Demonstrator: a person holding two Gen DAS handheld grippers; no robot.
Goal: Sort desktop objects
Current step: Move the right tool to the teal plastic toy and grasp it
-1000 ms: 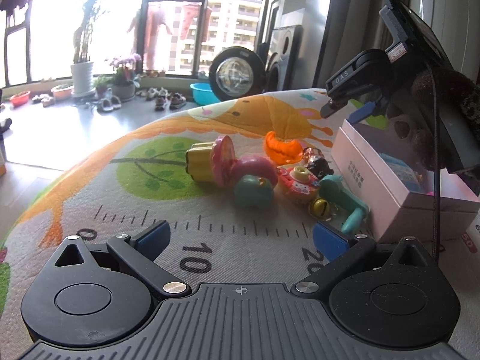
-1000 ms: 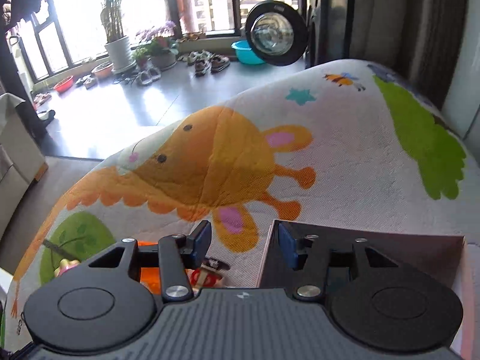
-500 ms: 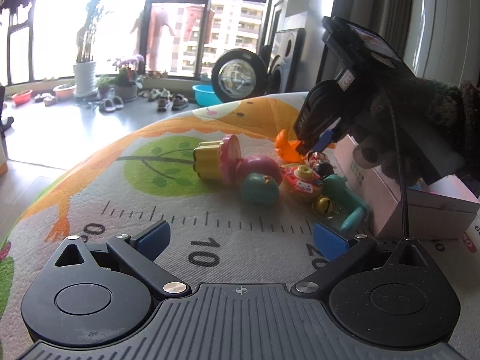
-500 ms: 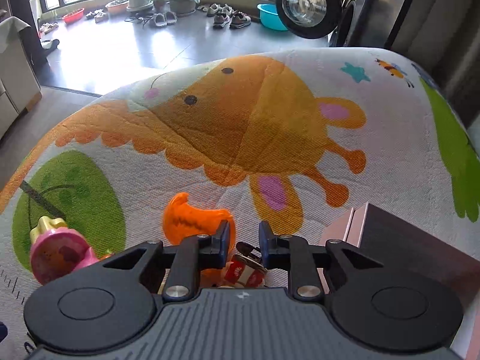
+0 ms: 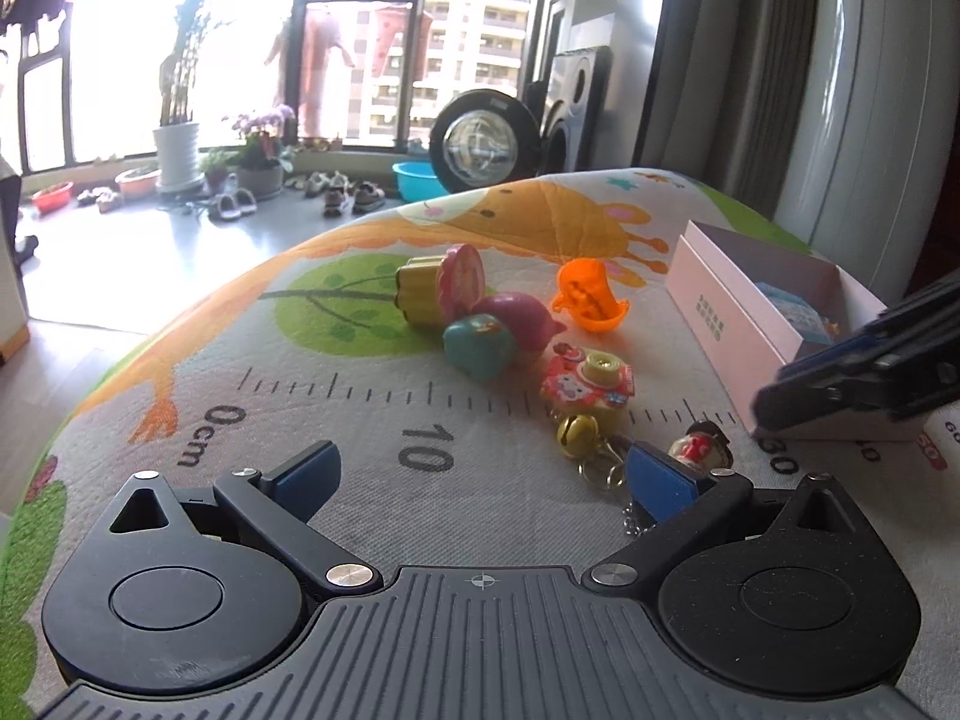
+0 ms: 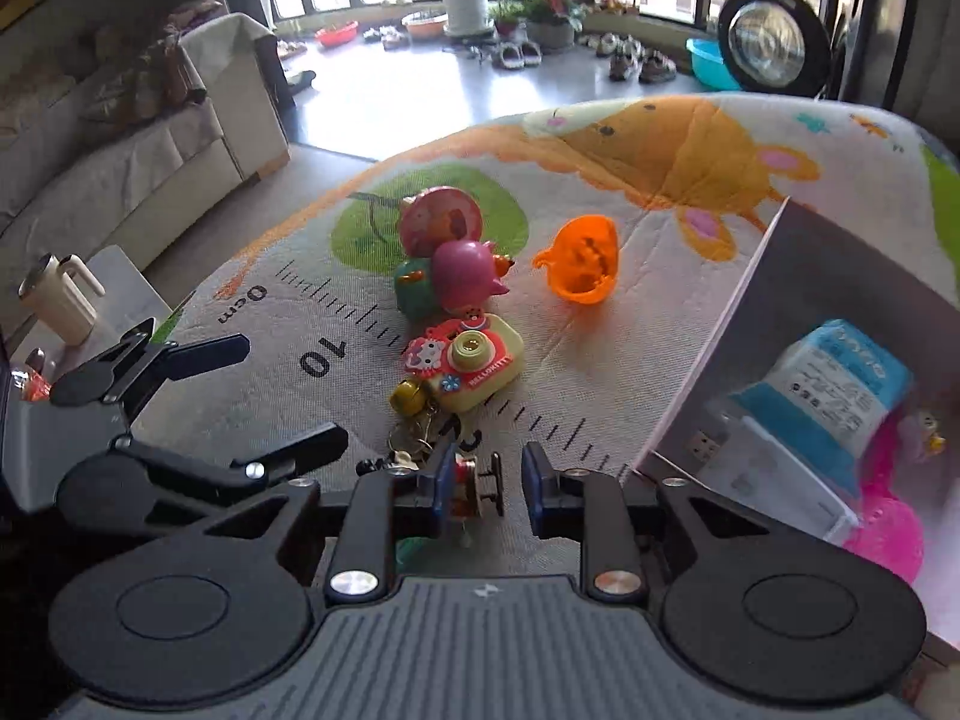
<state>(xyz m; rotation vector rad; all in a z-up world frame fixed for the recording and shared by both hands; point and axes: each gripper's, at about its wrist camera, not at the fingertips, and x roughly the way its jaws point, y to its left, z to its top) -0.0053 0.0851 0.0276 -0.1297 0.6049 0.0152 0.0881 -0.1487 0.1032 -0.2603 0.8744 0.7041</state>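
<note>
My right gripper (image 6: 487, 480) hovers low over the mat, its jaws opening. A small red figure keychain (image 6: 471, 483) (image 5: 699, 447) lies between its fingers, close to the left one and clear of the right one. Just beyond it are a gold bell (image 6: 408, 396) and a yellow toy camera (image 6: 474, 363) (image 5: 591, 387). Further off lie a magenta figure (image 6: 468, 270), a teal toy (image 6: 417, 294), a pink-topped cupcake toy (image 6: 441, 219) and an orange shell (image 6: 582, 264). My left gripper (image 5: 483, 474) (image 6: 258, 399) stands wide open and holds nothing, left of the keychain.
An open pink box (image 5: 738, 312) (image 6: 720, 348) stands at the right with a blue tissue pack (image 6: 828, 378) and a pink item (image 6: 882, 534) inside. The printed play mat (image 5: 336, 408) drops off at its left and far edges. A cream mug (image 6: 57, 300) stands far left.
The right gripper swung from above the box, past the toy pile, to the near side. The small red figure went from behind the camera toy to the mat in front of it. The left gripper barely shifted.
</note>
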